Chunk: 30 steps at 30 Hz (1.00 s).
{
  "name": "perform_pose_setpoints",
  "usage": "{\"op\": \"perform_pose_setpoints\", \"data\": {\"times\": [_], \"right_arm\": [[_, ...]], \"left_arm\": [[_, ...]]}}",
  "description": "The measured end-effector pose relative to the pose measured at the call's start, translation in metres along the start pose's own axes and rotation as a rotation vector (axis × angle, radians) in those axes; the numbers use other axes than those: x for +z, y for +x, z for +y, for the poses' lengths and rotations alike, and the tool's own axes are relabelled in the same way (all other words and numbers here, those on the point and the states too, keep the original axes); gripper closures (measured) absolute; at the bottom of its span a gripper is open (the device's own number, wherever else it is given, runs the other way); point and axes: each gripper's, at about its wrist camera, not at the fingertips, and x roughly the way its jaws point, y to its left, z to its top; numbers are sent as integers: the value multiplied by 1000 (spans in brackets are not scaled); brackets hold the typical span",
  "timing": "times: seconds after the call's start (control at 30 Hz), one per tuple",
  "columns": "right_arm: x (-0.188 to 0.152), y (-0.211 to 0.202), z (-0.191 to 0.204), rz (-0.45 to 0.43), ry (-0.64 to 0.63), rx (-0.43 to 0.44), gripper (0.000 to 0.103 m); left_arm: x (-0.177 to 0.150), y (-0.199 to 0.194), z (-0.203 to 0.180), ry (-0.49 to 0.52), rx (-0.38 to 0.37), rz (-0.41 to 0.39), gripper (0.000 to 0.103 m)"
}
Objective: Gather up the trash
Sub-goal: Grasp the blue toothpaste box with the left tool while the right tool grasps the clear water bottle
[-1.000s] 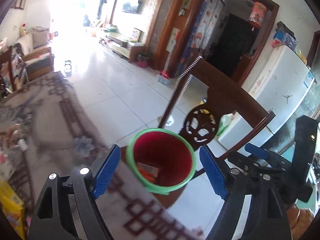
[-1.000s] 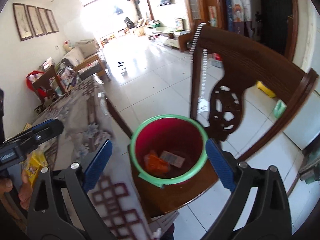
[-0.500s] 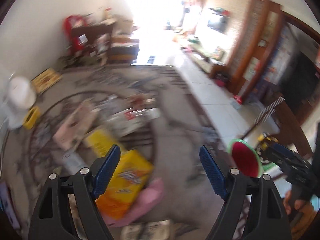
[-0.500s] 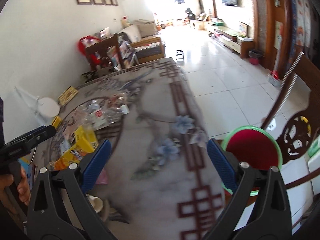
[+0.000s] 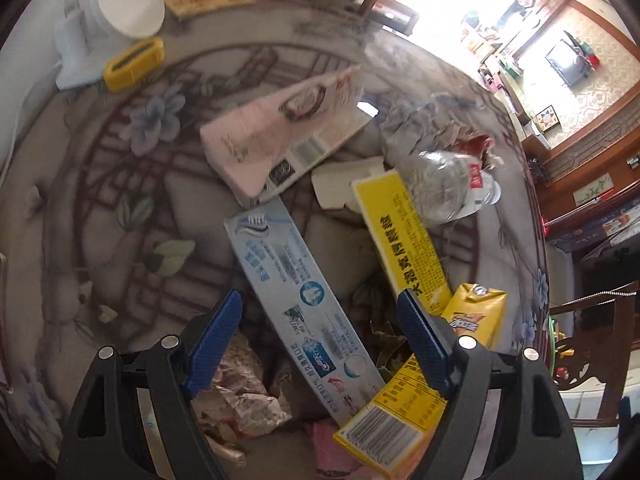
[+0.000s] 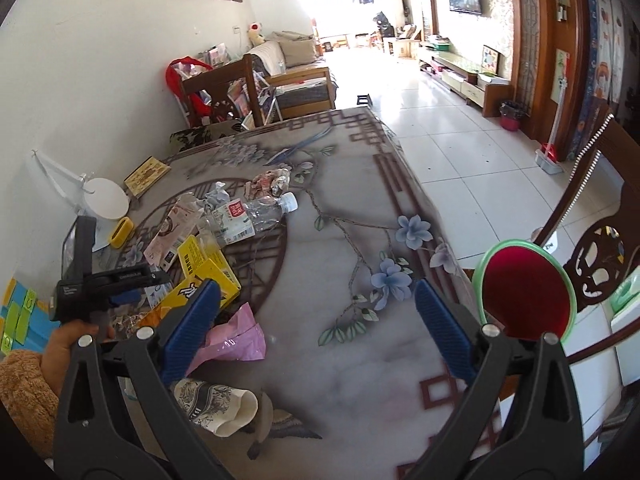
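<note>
My left gripper (image 5: 320, 336) is open, hovering over a pile of trash on the table; a blue-grey toothpaste box (image 5: 296, 292) lies between its fingers. Around it lie a pink carton (image 5: 280, 136), a yellow box (image 5: 404, 240), a crushed clear bottle (image 5: 448, 184), a yellow snack bag (image 5: 476, 316) and crumpled paper (image 5: 244, 396). My right gripper (image 6: 316, 324) is open and empty above bare table. The red bin with a green rim (image 6: 528, 292) stands on a chair at the table's right edge. The left gripper (image 6: 100, 276) shows at the left in the right wrist view.
A pink wrapper (image 6: 236, 336) and a paper cup on its side (image 6: 216, 404) lie near my right gripper's left finger. A white lamp base (image 6: 106, 200) and a yellow holder (image 6: 121, 232) stand by the wall. A dark wooden chair (image 6: 604, 216) is behind the bin.
Both grippers have swung left, away from the bin. The left one has moved down over the trash pile, with the toothpaste box now between its fingers. Both stay open.
</note>
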Motion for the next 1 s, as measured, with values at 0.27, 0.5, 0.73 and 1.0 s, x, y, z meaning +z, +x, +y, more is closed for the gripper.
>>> {"op": "perform_pose_setpoints", "data": {"times": [0.27, 0.5, 0.73, 1.0], "right_arm": [[-7, 7, 3, 41, 44, -43, 6], [-2, 23, 23, 54, 12, -13, 6], [33, 55, 43, 68, -38, 62, 6], [76, 157, 51, 286, 199, 251, 6]], "left_arm": [[-5, 24, 1, -5, -31, 50, 54], [6, 11, 0, 71, -95, 25, 66], [9, -26, -8, 181, -85, -100, 67], [1, -62, 2, 257, -43, -218, 67]]}}
